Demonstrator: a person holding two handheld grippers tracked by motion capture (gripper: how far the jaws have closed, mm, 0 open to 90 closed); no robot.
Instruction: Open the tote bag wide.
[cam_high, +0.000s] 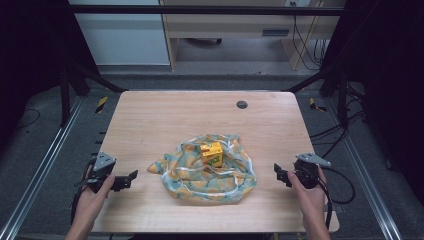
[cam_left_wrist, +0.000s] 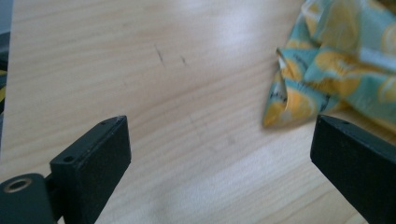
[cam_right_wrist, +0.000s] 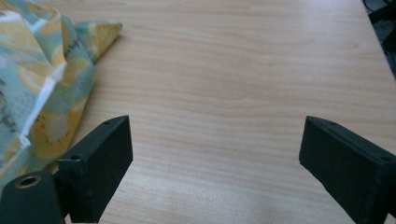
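Observation:
A crumpled cloth (cam_high: 207, 170) in teal with yellow lemon prints lies at the middle of the wooden table (cam_high: 150, 120). A small yellow box (cam_high: 212, 154) sits on top of it. My left gripper (cam_high: 131, 178) rests low over the table to the cloth's left, open, nothing between its jaws. In the left gripper view a corner of the cloth (cam_left_wrist: 299, 93) lies just ahead of the right jaw. My right gripper (cam_high: 280, 175) hovers to the cloth's right, open and empty. In the right gripper view the cloth (cam_right_wrist: 42, 84) lies off the left jaw.
A dark round grommet (cam_high: 242, 104) sits in the tabletop near the far edge. Black frame rails run along both sides of the table. Cables trail on the floor at the right. Bare wood lies between each gripper and the cloth.

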